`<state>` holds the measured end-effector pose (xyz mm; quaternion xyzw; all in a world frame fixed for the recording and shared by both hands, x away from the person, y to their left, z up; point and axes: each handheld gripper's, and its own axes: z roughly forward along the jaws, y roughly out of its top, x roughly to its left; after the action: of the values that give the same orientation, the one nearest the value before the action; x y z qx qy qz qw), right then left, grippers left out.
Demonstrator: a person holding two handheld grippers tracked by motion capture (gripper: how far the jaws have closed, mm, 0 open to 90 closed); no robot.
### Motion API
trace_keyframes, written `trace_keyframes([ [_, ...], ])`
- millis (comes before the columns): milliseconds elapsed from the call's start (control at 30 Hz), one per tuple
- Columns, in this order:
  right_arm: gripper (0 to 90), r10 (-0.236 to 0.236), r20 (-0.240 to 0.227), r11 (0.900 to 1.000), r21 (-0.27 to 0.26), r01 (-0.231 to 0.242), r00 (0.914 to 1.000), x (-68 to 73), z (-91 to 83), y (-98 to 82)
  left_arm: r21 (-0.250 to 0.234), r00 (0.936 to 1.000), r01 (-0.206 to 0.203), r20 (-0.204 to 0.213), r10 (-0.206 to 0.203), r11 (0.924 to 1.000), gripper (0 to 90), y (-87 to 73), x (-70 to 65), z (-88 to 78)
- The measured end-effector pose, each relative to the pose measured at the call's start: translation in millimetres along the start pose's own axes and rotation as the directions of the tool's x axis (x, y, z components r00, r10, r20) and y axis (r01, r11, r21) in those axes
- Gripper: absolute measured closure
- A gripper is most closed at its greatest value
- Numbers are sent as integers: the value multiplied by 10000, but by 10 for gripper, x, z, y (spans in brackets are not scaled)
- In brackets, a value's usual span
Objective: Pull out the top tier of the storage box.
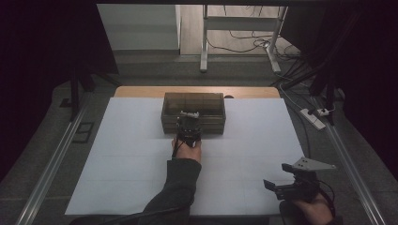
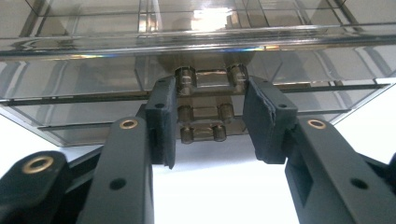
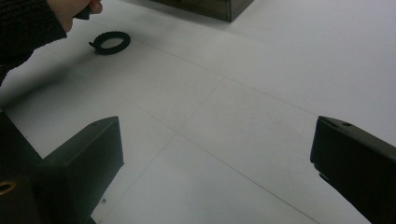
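Left gripper view: left hand-held gripper (image 2: 210,123) half-spread, pads flanking the metal latch (image 2: 205,109) on the clear box (image 2: 93,70)

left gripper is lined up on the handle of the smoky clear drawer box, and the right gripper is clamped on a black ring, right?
Not quite. The right gripper holds nothing: the right gripper view shows its jaws wide apart over the bare white table, with the black ring lying far off. The rest stands: the left gripper brackets the handle of the drawer box.
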<state>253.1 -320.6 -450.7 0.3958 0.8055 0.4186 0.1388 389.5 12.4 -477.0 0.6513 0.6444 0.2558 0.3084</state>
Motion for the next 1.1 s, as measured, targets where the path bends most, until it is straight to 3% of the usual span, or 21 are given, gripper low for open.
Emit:
trace_keyframes([
  [433,25,-47,9,10000,29,47,10000,3,4,2,-66,9989,-383,-283,381,9992,563,-115,-53,-97],
  [567,26,-34,-8,10000,28,34,10000,2,4,3,0,9989,-461,-51,461,9989,555,-108,-19,-102],
  [800,25,-7,-22,10000,23,7,10000,-1,3,2,33,9975,-492,503,489,9988,357,-86,94,-133],
  [933,25,-4,-24,10000,10,4,10000,-1,4,2,-123,9901,-891,1077,899,9959,284,-60,168,-183],
  [1100,25,8,-40,10000,20,-8,10000,-5,4,2,-332,9719,-1702,1592,1733,9849,224,-29,245,-247],
])
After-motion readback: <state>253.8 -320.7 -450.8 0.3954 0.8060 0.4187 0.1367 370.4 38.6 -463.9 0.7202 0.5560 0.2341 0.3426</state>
